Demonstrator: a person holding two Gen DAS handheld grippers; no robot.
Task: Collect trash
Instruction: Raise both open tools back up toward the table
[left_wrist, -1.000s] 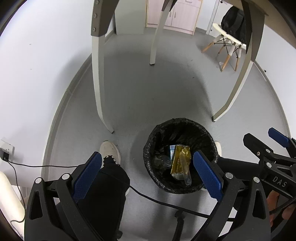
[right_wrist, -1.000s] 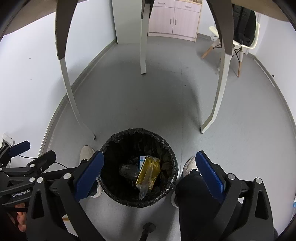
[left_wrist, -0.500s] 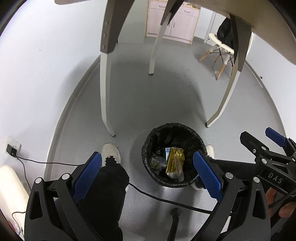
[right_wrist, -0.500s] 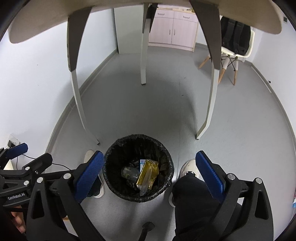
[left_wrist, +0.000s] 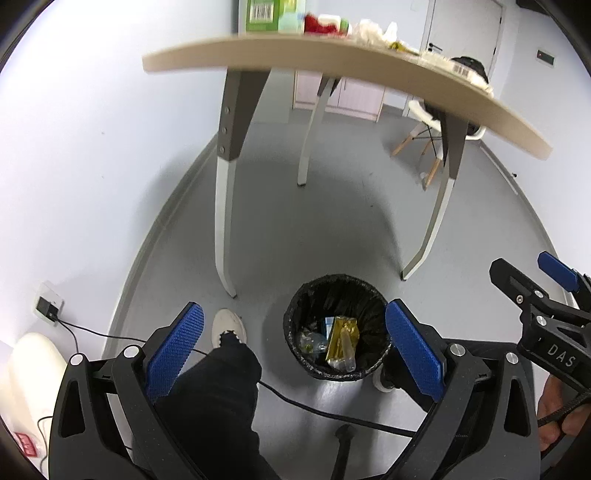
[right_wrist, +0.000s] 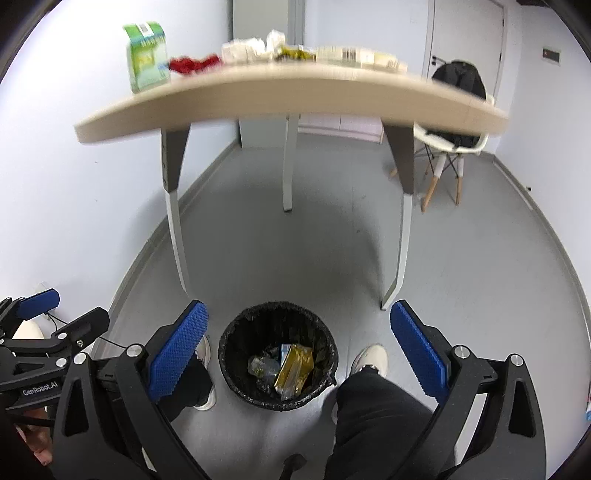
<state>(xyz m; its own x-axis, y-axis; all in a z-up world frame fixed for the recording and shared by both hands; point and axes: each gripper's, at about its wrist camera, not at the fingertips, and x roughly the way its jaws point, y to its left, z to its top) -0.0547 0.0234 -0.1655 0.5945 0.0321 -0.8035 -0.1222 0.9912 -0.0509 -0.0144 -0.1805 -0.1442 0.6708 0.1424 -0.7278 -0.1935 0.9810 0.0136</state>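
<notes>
Trash bin (right_wrist: 277, 356): black-lined, on the grey floor between the person's shoes; holds a yellow wrapper (right_wrist: 294, 368) and clear plastic.
Left gripper (left_wrist: 291, 354): jaws wide apart, empty.
Right gripper (right_wrist: 298, 352): jaws wide apart, empty (both have risen, so the bin looks smaller than a second ago).
Table (right_wrist: 280, 99): its top now in view, unlike earlier; carries a green carton (right_wrist: 146, 55), a red wrapper (right_wrist: 192, 63) and blurred litter.

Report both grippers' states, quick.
Left gripper: open, holding nothing.
Right gripper: open, holding nothing.
</notes>
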